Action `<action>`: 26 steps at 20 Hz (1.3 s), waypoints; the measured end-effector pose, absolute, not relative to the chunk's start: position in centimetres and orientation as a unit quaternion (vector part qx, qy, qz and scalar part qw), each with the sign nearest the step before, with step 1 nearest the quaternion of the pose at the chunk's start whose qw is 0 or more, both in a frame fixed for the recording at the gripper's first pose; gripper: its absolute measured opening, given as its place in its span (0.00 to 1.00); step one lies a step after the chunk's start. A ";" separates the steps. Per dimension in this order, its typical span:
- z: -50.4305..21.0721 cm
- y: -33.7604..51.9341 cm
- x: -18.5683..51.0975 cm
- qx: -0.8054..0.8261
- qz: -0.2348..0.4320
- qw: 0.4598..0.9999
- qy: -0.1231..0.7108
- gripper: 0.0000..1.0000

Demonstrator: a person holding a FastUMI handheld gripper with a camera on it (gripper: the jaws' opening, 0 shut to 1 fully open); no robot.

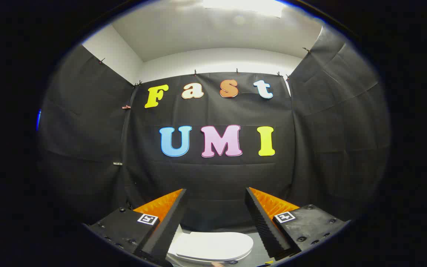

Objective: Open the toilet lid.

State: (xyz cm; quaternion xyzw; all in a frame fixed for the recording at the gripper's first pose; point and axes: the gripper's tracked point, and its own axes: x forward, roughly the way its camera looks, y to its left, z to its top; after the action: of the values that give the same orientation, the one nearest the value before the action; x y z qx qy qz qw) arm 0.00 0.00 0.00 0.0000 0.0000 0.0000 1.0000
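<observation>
A white toilet lid (pixel 213 245) lies flat and closed, low down between my two fingers and well below them. My gripper (pixel 216 193) is held high above the toilet, pointing level at the black cloth wall. Its fingers (pixel 172 218) stand wide apart with nothing between them, so it is open. The toilet's bowl and base are hidden beneath the gripper body.
Black cloth walls (pixel 213 174) close the booth in ahead and on both sides. A grey floor strip (pixel 258 252) shows beside the toilet on the right. White ceiling with a light panel (pixel 243 5) is above.
</observation>
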 end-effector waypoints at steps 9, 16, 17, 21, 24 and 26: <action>0.1 0.4 0.1 0.004 0.009 1.000 -0.002 0.98; -0.2 0.2 0.1 0.007 0.002 1.000 0.003 0.98; -0.3 0.1 0.1 0.007 0.001 1.000 0.004 0.98; -0.3 0.3 0.1 0.003 0.002 1.000 0.004 0.98; -0.3 0.2 0.2 0.006 0.001 1.000 0.002 0.98; -0.5 0.0 0.4 0.013 0.001 1.000 0.004 0.98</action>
State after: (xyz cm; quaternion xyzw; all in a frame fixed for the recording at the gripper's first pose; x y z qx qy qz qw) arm 0.36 0.03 -0.45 0.0128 0.0038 0.0008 0.9999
